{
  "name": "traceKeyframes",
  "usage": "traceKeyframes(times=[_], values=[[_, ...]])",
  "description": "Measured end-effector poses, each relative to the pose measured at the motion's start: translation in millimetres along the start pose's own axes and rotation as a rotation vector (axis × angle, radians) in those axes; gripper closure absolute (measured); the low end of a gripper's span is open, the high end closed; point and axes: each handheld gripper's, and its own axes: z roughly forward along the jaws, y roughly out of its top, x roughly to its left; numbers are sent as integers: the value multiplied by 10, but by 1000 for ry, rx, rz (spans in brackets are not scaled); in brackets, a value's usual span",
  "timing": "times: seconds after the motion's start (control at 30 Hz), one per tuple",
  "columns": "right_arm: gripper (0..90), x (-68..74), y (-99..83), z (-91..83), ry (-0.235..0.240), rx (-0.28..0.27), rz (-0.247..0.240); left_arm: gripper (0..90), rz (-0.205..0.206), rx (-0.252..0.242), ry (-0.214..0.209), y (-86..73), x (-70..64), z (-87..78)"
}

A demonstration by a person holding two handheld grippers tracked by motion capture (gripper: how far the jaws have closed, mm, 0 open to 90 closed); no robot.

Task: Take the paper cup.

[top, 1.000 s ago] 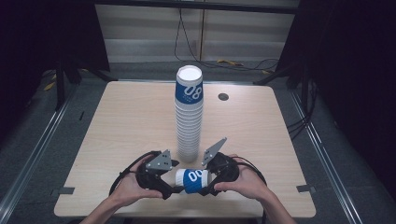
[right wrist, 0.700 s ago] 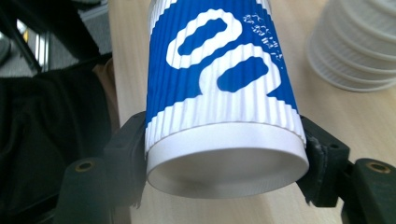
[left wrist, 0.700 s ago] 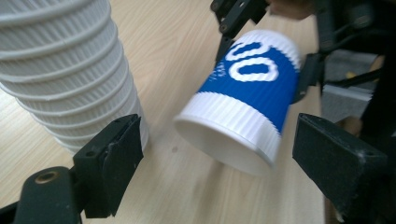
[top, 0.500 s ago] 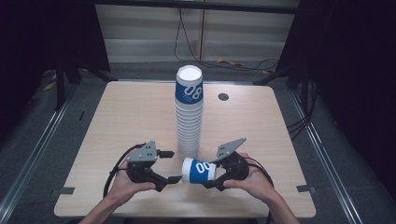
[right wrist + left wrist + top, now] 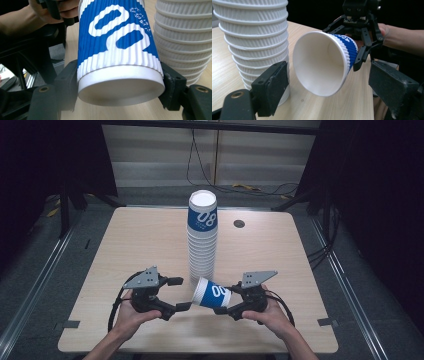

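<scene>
Holding a blue-and-white cup (image 5: 212,293) by its base end, the right gripper (image 5: 231,302) has its jaws clamped on it. The cup lies on its side above the table's (image 5: 135,240) near edge, long axis running 3 to 9 o'clock, open mouth facing the left gripper (image 5: 177,293), whose jaws stand apart just beside the rim. The tall cup stack (image 5: 202,236) stands at 12 o'clock from the cup. The wooden tabletop is pale; the room around is dark.

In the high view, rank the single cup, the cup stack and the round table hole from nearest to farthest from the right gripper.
1. Single cup, held in the right gripper.
2. Cup stack, just beyond, mid-table.
3. Table hole, at the far edge.
</scene>
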Motion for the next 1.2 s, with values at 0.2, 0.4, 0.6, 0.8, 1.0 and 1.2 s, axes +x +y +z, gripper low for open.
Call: traceKeyframes(times=[0.2,0.4,0.6,0.8,1.0,1.2], values=[[295,9,-33,29,4,-54,-24,158,-13,-40,-17,12,-5,-11],[294,32,-52,79,34,-97,-18,155,-25,-63,-3,6,-18,3],[294,55,-51,104,56,-121,-30,154,-59,-78,9,15,-15,28],[294,83,-17,103,68,-166,-45,150,-74,-53,-6,-15,-15,92],[295,116,-10,117,77,-175,-58,63,-82,-48,1,-14,-13,111],[295,133,-6,152,80,-161,-70,99,-67,-39,-22,-15,-32,142]])
